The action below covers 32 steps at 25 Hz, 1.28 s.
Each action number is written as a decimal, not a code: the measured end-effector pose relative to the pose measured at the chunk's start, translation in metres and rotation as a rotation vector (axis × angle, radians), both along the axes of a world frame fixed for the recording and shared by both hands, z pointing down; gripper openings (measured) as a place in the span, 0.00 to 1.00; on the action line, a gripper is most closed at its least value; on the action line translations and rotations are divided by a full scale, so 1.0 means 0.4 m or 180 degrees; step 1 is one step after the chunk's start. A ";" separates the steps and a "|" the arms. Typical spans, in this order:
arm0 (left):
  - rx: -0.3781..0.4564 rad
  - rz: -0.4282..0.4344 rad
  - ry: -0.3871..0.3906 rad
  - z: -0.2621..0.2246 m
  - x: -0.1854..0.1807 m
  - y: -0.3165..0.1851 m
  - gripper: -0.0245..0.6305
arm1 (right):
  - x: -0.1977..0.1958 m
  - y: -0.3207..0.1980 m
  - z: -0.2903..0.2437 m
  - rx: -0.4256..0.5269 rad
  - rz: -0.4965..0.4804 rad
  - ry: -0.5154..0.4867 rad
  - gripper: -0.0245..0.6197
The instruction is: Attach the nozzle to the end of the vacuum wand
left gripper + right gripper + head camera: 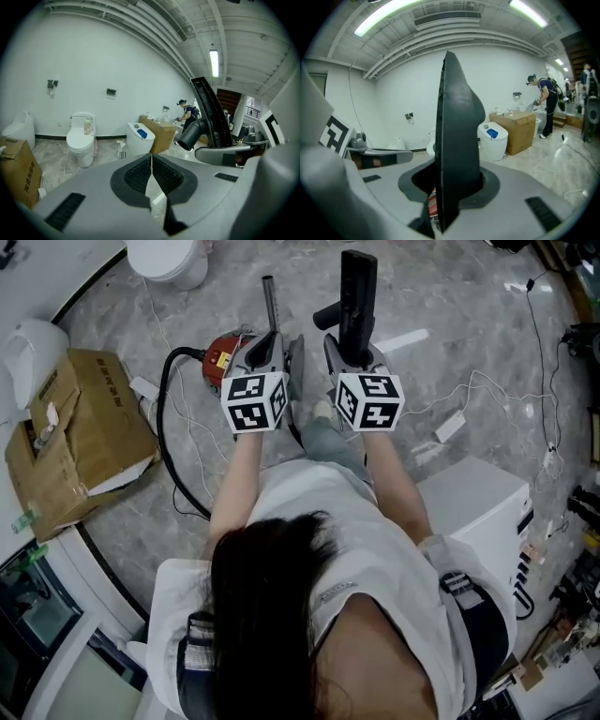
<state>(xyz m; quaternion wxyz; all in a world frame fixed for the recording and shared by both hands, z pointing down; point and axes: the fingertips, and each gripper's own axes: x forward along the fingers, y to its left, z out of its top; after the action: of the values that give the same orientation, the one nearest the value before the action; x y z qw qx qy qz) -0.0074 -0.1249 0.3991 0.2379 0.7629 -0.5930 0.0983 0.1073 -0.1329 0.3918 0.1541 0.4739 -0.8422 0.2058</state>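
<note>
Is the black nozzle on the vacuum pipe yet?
Not yet. The nozzle is clamped in the right gripper, and in the head view it stands apart from the metal wand beside it.

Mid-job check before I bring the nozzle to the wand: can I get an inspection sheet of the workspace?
Surface: grey marbled floor, no table.
Job's things: black nozzle upright in the right gripper; metal wand ahead of the left gripper, by the red vacuum; not joined.
Clutter: cardboard box, white bucket.
Grippers: left gripper shut, nothing between the jaws; right gripper shut on the nozzle.
Cables: black hose loops from the vacuum; thin white cables lie across the floor.
Surroundings: toilet by the wall; a person working far off.
</note>
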 end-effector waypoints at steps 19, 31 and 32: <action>-0.0285 -0.0583 -0.0289 0.067 0.038 -0.120 0.05 | 0.070 -0.170 0.071 -0.0249 -0.0477 -0.0104 0.23; -0.0276 -0.0613 -0.0216 0.094 0.022 -0.155 0.05 | 0.085 -0.185 0.110 -0.0374 -0.0515 -0.0059 0.23; -0.0292 -0.0596 -0.0237 0.097 0.021 -0.156 0.05 | 0.087 -0.182 0.113 -0.0389 -0.0503 -0.0065 0.23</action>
<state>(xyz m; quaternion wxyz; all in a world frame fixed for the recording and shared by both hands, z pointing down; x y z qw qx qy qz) 0.0011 -0.1874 0.4381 0.2585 0.6883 -0.6650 0.1309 0.1421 -0.2058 0.4371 0.1900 0.3936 -0.8644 0.2487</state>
